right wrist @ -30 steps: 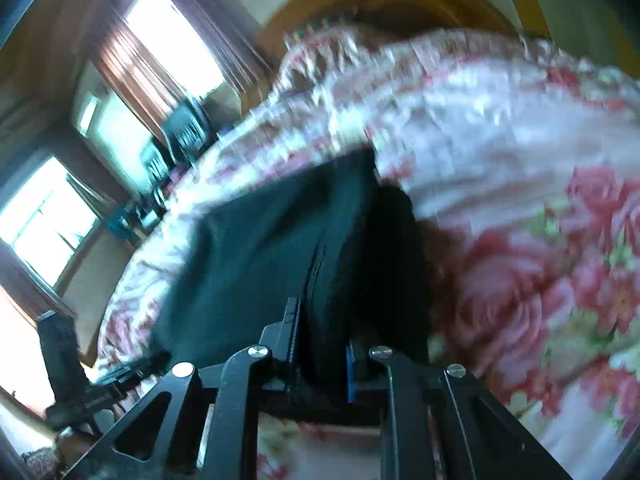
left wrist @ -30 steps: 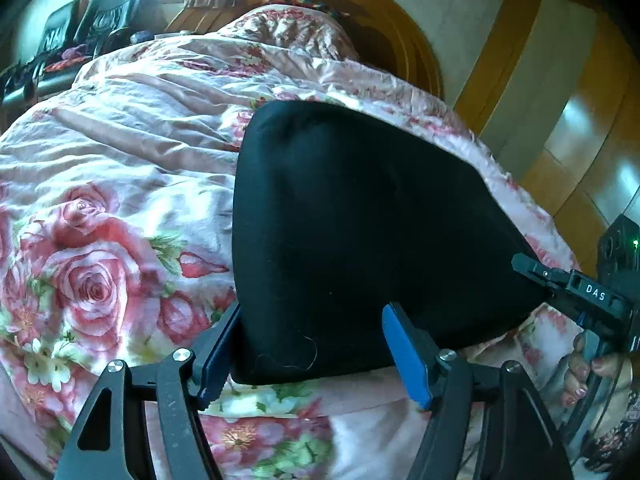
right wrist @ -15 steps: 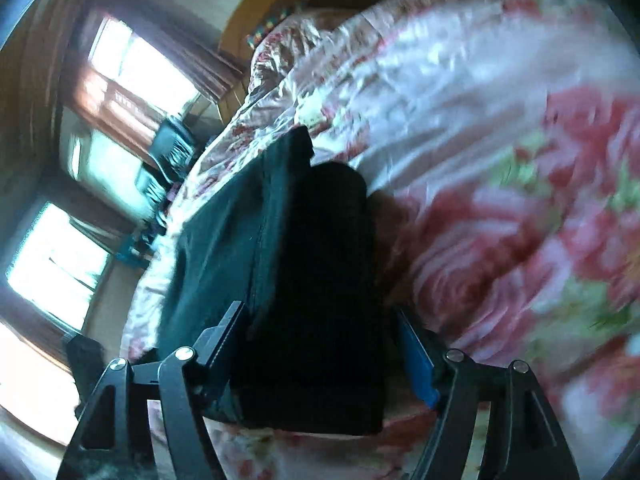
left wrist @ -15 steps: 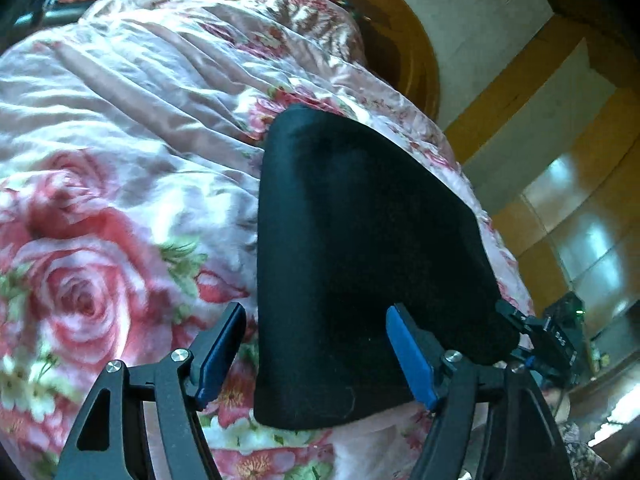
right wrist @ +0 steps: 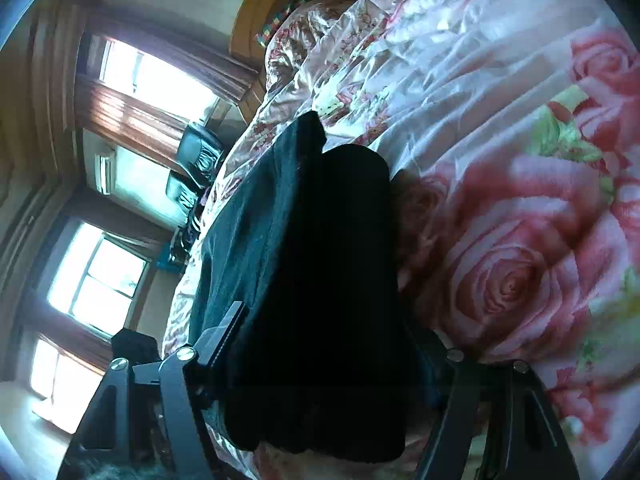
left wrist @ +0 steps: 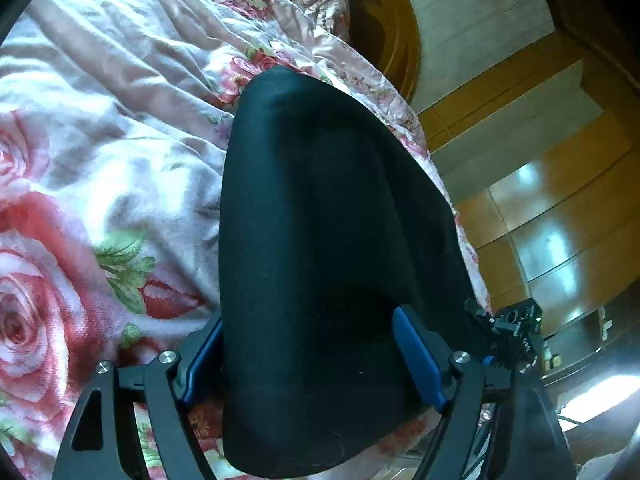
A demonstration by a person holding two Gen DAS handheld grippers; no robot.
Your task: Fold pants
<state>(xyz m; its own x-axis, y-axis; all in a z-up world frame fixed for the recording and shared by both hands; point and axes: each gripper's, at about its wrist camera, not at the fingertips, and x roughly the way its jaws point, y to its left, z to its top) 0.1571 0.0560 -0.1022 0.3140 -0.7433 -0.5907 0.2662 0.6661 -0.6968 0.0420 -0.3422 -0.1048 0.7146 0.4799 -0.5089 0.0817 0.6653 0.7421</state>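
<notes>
The black pants [left wrist: 328, 248] lie folded into a compact block on the rose-print bedspread [left wrist: 80, 184]. My left gripper [left wrist: 308, 360] is open, its blue-padded fingers [left wrist: 416, 356] straddling the near end of the block. In the right wrist view the same pants [right wrist: 320, 288] fill the middle. My right gripper [right wrist: 332, 356] is open, its fingers standing on either side of the block's near edge. The right gripper also shows at the right edge of the left wrist view [left wrist: 508, 328].
The bedspread [right wrist: 500, 128] spreads around the pants. A curved wooden headboard [left wrist: 400, 40] and wooden wall panels [left wrist: 560, 208] stand beyond the bed. Windows with curtains [right wrist: 132, 88] and black chairs [right wrist: 196, 160] are at the far side.
My right gripper opened from shut on the pants and now straddles them. Both grippers moved forward over the folded block, which now reaches between the fingers.
</notes>
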